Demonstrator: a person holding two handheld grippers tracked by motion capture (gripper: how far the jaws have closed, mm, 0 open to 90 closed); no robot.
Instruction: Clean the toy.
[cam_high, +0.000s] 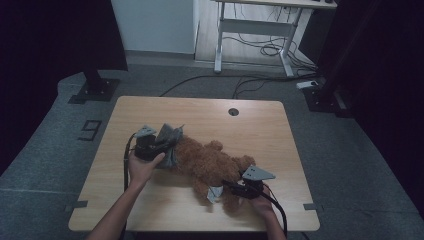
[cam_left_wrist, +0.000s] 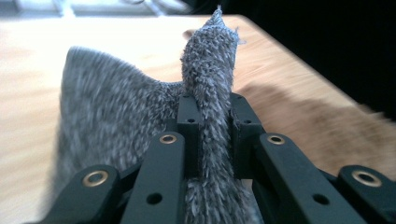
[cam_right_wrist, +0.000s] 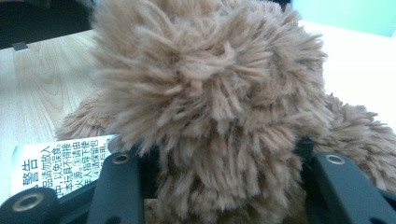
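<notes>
— Looking along the bench from the near edge, what is met first?

— Two forearms are seen coming in from the bottom of the high view. The right gripper (cam_high: 235, 187) is found nearest, by the near right part of the bench (cam_high: 150, 210). Its jaws are closed on a tuft of the brown teddy bear (cam_high: 210, 165), and in the right gripper view the brown fur (cam_right_wrist: 210, 116) is pressed between them.

— Is anything else seen beside that grip?

— A white care label (cam_right_wrist: 60, 163) with printed characters is seen lying on the wood just to the left of the jaws in that view. In the high view the label (cam_high: 215, 193) is seen at the bear's near side.

— And the bear itself?

— It is laid on its side across the middle of the bench, its body stretched from the right gripper towards the left one.

— What is held farther off?

— The left gripper (cam_high: 165, 142) is held in the left hand (cam_high: 142, 167) at the bear's far left end. Its jaws are shut tight on a fold of grey knitted cloth (cam_left_wrist: 210, 93). In the high view the grey cloth (cam_high: 170, 137) is seen bunched against the bear, touching it.
</notes>
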